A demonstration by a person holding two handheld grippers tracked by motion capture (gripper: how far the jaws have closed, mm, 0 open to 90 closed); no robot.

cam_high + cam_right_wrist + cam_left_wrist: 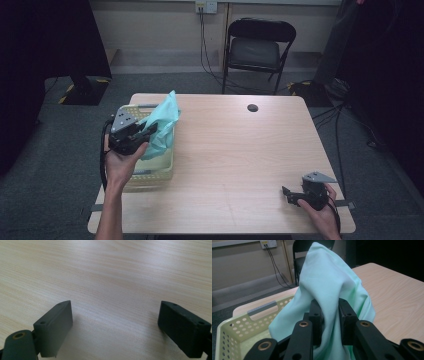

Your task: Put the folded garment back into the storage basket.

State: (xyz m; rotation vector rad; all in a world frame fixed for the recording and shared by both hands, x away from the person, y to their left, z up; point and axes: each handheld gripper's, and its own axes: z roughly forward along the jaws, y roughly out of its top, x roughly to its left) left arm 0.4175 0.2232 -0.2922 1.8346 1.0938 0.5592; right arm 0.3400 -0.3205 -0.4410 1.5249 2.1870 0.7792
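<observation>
One mint cloth (pixel 329 280) in L gripper (pixel 329 312).

The cloth (pixel 329 282) is a smooth, matt mint fabric, softly folded. The basket (pixel 234 327) is pale, perforated plastic with a slight sheen. The table (pixel 112 272) is light wood-grain laminate, faintly glossy. The left gripper (pixel 329 312) and right gripper (pixel 115 325) are matt black plastic with brass-coloured rivets.

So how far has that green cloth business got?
Done: the left gripper is shut on the mint-green cloth and holds it up above the yellow basket. In hand: lifting it out, it seems. Left: laying it on the table, probably; the right gripper rests open there.
</observation>
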